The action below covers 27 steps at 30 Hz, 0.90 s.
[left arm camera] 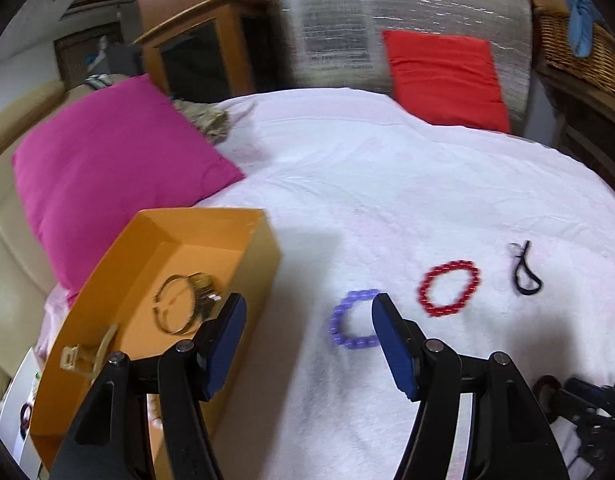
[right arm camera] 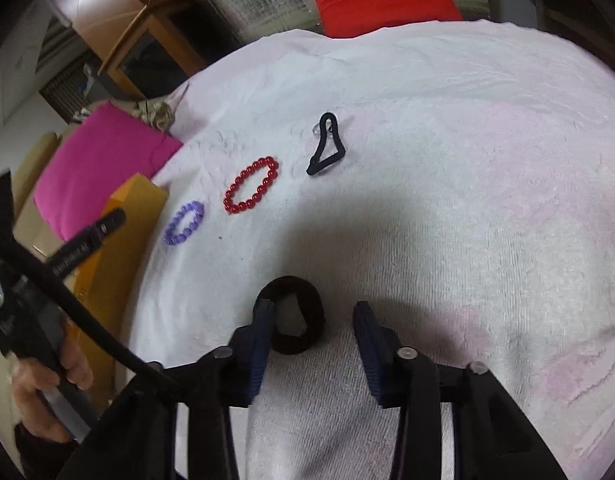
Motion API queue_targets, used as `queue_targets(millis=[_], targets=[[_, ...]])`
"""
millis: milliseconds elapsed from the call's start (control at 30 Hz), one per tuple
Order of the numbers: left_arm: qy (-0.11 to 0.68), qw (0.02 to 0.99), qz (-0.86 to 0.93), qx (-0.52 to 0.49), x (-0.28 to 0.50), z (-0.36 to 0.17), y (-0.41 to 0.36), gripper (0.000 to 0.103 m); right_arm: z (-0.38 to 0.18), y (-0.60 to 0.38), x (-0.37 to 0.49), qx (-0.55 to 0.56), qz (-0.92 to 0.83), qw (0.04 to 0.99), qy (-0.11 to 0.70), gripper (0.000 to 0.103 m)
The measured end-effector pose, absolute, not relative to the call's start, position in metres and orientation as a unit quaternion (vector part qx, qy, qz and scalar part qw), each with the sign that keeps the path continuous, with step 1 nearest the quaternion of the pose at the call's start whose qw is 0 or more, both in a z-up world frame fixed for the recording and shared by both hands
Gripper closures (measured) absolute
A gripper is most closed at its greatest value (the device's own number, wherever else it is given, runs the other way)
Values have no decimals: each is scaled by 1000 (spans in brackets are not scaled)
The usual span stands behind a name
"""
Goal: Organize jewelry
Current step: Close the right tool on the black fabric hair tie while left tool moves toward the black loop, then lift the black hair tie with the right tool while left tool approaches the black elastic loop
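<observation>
Partly done: bangle [left arm camera: 175,304] and clip [left arm camera: 81,356] already in orange box [left arm camera: 211,216], lower left. Still on towel [left arm camera: 387,184]: purple bracelet [left arm camera: 349,320], red bracelet [left arm camera: 449,288], black cord [left arm camera: 525,272]. Left gripper [left arm camera: 307,340] wide, empty; right gripper [right arm camera: 313,340] half-narrowed around dark ring [right arm camera: 293,326], perhaps not yet gripping.

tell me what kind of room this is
Probably a bedroom or living room at home: a soft surface spread with a white towel, a pink cushion and red cushion at its edges, a wooden cabinet behind.

Right finger [left arm camera: 391,344] hides part of purple bracelet [left arm camera: 349,320].
</observation>
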State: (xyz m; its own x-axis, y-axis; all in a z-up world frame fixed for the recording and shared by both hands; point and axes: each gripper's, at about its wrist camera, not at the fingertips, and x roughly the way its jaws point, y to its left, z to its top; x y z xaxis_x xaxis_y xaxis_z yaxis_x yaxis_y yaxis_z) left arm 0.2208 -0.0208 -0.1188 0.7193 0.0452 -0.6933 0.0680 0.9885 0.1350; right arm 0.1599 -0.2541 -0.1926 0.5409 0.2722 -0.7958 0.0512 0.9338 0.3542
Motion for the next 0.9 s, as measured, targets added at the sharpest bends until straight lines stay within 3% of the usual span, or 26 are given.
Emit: queue_targets(millis=[67,167,200,900], targets=[[379,922,-29,72,222,-121,-26,37,-195,-245,160,137,56,867,475,71],[384,918,-57,80,222,-125,-39,37,-195,-237,159,86,35,878,470,90],[385,917,-65,82,222,-126,-43,37,-194,-237,158,87,34,878,469,92],[418,899,-79,100,230,-143,-44,37,-176,-323,157,214,-75,864,449,93]])
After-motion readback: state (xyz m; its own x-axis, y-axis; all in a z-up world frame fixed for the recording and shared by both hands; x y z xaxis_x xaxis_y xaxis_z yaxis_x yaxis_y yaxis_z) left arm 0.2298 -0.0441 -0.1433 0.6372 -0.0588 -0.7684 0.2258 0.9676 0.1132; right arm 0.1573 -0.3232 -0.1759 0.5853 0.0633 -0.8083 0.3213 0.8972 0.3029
